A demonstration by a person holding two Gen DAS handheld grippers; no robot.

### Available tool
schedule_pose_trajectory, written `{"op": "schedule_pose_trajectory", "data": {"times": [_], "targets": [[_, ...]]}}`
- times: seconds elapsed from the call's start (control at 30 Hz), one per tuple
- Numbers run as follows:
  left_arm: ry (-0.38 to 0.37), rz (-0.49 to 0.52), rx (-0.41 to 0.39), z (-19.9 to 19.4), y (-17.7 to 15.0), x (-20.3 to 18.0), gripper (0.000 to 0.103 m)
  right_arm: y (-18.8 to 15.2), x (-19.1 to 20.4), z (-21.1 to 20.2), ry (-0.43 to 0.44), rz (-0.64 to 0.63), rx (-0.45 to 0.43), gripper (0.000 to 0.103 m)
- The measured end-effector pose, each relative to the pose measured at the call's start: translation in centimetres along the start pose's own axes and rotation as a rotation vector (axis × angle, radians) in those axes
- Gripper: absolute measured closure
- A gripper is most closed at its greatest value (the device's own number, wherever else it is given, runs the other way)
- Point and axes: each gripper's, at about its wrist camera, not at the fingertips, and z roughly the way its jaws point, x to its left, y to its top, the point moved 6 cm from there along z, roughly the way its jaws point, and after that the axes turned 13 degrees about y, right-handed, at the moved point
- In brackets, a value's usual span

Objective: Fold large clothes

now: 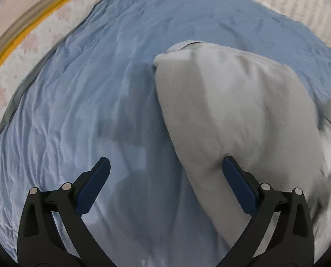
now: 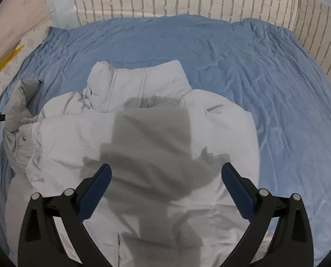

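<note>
On the blue sheet (image 2: 265,71), the pale jacket (image 2: 143,133) lies at centre, bare sheet from twelve to three o'clock; left gripper (image 1: 165,166) and right gripper (image 2: 166,172) hover released, grasping nothing.

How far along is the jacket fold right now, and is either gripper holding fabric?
Partly done. The pale jacket lies on the blue sheet with a sleeve already laid across its body below the collar. Nothing is in hand: the left gripper and right gripper are both open and hold no fabric. Left to do: the jacket is still long and loose, so it likely needs more folds.
</note>
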Motion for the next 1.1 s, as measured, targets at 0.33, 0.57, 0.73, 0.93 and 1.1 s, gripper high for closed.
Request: {"op": "schedule_pose_trajectory", "data": {"times": [0.33,0.57,0.73,0.93,1.1], "targets": [[-0.141,-0.077,0.102,4.3,1.0,-6.6,0.008,-1.1,-0.1,2.2,-0.033,-0.041,0.04,0.004],[-0.174,0.03,0.041,1.6,0.5,-10.2,0.078,-1.0,-1.7,0.8,-0.053,-0.013,0.015,0.004],[-0.134,0.032,-0.042,-2.0,0.9,-8.4,0.091,-1.3,-1.8,0.3,-0.063,-0.021,0.006,0.004],[-0.168,0.003,-0.131,-8.7,-0.3,-6.9,0.093,-1.6,-1.7,-1.3,-0.048,-0.019,-0.022,0.004],[-0.266,-0.028,-0.199,-14.6,-2.2,-7.5,0.093,-2.0,-2.2,-3.0,-0.036,-0.009,-0.023,0.004]]}}
